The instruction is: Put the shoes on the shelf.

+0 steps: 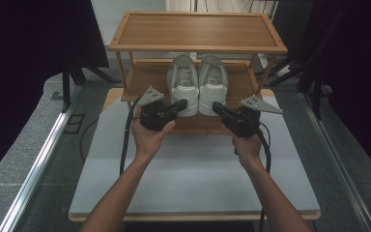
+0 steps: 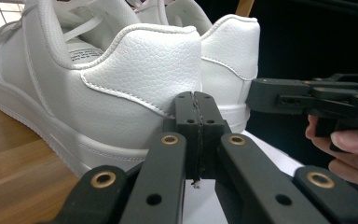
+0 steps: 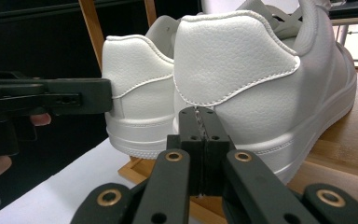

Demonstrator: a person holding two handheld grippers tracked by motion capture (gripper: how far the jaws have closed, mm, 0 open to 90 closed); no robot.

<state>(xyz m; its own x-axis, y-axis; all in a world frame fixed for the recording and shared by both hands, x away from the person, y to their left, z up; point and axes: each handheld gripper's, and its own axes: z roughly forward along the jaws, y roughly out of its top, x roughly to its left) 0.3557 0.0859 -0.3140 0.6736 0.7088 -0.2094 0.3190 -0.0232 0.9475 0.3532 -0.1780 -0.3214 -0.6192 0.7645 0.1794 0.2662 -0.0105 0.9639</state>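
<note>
From the high view, a pair of white sneakers sits side by side on the lower shelf [image 1: 145, 77] of a wooden rack, heels toward the person. The left sneaker [image 1: 182, 83] is at about 11 o'clock from the table's middle, the right sneaker [image 1: 213, 83] at about 1 o'clock. The rack's top shelf [image 1: 197, 31] overhangs their toes at 12 o'clock. The left gripper [image 1: 181, 104] points at the left heel from 7 o'clock, the right gripper [image 1: 216, 106] at the right heel from 5 o'clock. The white table [image 1: 193, 179] lies bare below the hands.

In the left gripper view, its jaws are pressed together with nothing between them, tips just at the left sneaker's [image 2: 121, 93] heel. The right gripper [image 2: 261, 95] comes in at 3 o'clock, beside the right sneaker [image 2: 230, 56].

In the right gripper view, its jaws are likewise closed and empty, at the right sneaker's [image 3: 251, 79] heel. The left gripper [image 3: 105, 95] enters from 9 o'clock, touching or just short of the left sneaker [image 3: 137, 84]; a rack post [image 3: 91, 28] stands behind at 11 o'clock.
</note>
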